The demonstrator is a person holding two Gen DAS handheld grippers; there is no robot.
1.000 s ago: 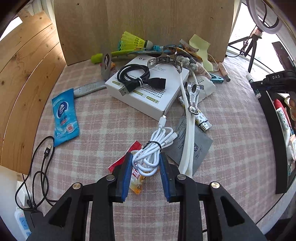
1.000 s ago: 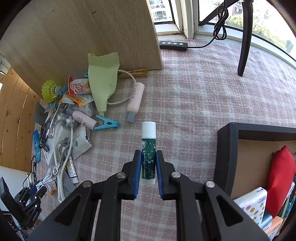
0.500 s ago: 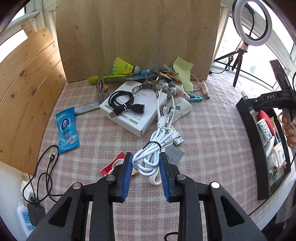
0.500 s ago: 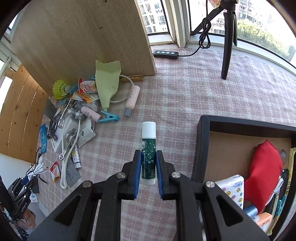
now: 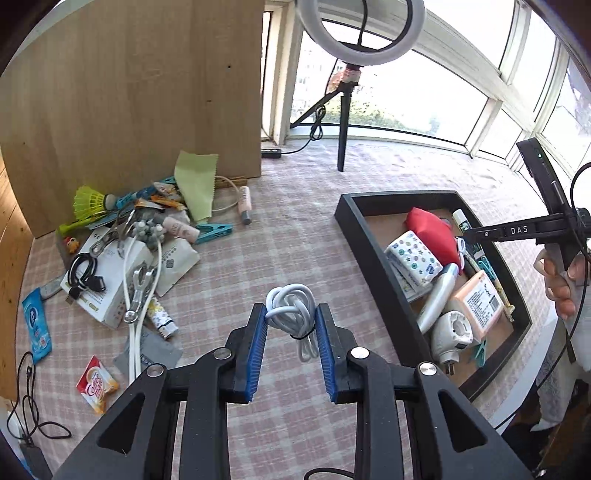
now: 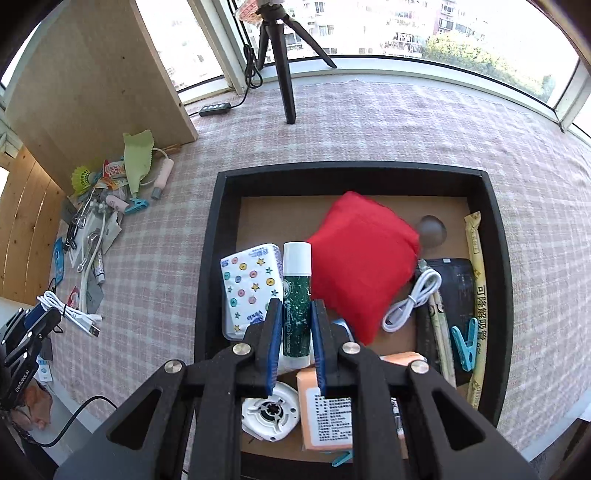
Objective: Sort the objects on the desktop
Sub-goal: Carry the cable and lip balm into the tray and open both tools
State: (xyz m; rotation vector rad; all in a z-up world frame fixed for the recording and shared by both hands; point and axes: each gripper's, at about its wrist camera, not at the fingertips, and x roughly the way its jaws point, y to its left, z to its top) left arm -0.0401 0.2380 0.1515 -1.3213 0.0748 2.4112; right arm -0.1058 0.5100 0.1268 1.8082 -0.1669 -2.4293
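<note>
- We see a pink-and-white checked tablecloth (image 5: 280, 229) covering the whole tabletop.
- A tall wooden board (image 5: 129, 92) stands upright at the far left edge; slatted wood panelling (image 6: 26, 221) runs down the left side.
- Curved bay windows (image 6: 406, 29) wrap around the far edge, bright daylight pouring in, with trees and apartment blocks outside.
- A ring light (image 5: 360, 33) on a black tripod (image 6: 284, 66) stands near the far edge.
</note>
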